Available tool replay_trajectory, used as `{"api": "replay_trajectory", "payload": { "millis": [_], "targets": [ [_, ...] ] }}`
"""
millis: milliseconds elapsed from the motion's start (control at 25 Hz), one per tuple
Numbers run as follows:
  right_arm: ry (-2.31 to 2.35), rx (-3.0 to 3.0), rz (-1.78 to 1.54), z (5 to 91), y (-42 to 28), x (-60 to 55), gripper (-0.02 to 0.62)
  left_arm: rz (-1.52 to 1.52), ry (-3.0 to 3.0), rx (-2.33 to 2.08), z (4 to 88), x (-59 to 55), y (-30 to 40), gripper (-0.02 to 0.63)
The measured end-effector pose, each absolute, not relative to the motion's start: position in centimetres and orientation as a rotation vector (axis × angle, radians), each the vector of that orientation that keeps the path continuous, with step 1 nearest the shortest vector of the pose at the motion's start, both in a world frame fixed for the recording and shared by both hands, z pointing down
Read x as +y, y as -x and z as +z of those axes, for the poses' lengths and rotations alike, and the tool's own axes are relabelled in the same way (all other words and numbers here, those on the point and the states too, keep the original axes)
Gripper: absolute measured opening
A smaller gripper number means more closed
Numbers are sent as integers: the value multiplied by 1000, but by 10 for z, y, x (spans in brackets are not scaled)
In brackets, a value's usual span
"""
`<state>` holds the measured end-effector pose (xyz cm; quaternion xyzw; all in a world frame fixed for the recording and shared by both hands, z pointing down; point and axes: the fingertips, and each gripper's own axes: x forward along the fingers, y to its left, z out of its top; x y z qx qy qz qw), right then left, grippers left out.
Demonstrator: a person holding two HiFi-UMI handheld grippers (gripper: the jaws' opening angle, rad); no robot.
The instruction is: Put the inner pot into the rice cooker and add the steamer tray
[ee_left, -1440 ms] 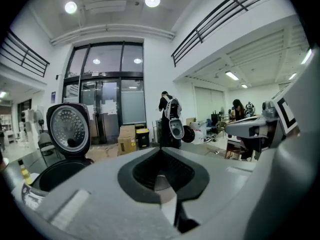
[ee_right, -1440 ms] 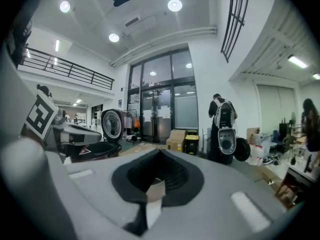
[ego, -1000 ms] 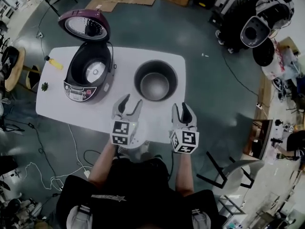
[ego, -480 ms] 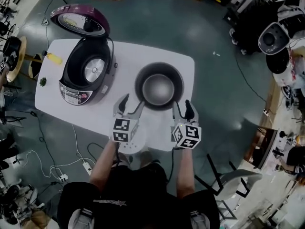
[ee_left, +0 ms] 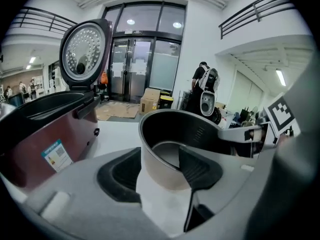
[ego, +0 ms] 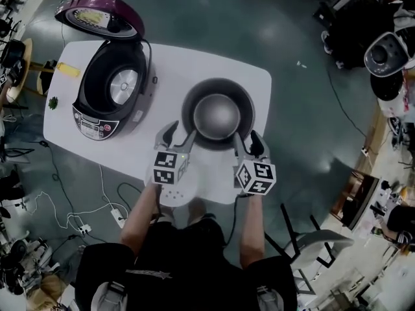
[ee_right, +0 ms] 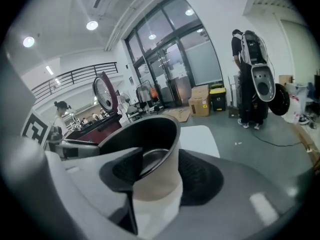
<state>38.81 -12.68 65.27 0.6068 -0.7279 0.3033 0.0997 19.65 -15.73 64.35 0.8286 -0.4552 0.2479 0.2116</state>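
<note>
The dark inner pot (ego: 217,112) stands on the white table (ego: 168,63), right of the open maroon rice cooker (ego: 107,89). My left gripper (ego: 180,135) is at the pot's near-left rim and my right gripper (ego: 247,138) at its near-right rim. In the left gripper view the left gripper (ee_left: 160,169) straddles the pot (ee_left: 180,129) wall; its jaws have just been closing a little, and no pad presses on the wall. In the right gripper view the right gripper (ee_right: 160,171) has the pot (ee_right: 150,129) wall between jaws that have just been opening. A pale round perforated tray (ego: 176,192) lies beneath my left hand.
The cooker's lid (ego: 97,15) stands up at the table's far left. A yellow object (ego: 68,70) lies at the left edge. Cables (ego: 97,203) trail on the floor, and other cookers (ego: 387,56) and chairs stand to the right.
Both grippers have moved forward and down to the near rim of the pot. Their jaws now sit on either side of the pot wall.
</note>
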Motion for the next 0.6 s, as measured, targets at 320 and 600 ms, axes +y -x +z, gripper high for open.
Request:
{"api": "replay_trajectory", "payload": {
  "millis": [320, 600],
  "targets": [
    [-1804, -2140, 883, 654, -384, -128, 169, 666, -2332, -1260, 644, -157, -200, 216],
    [-1830, -2134, 862, 653, -385, -127, 169, 638, -2326, -1299, 643, -158, -200, 213]
  ]
}}
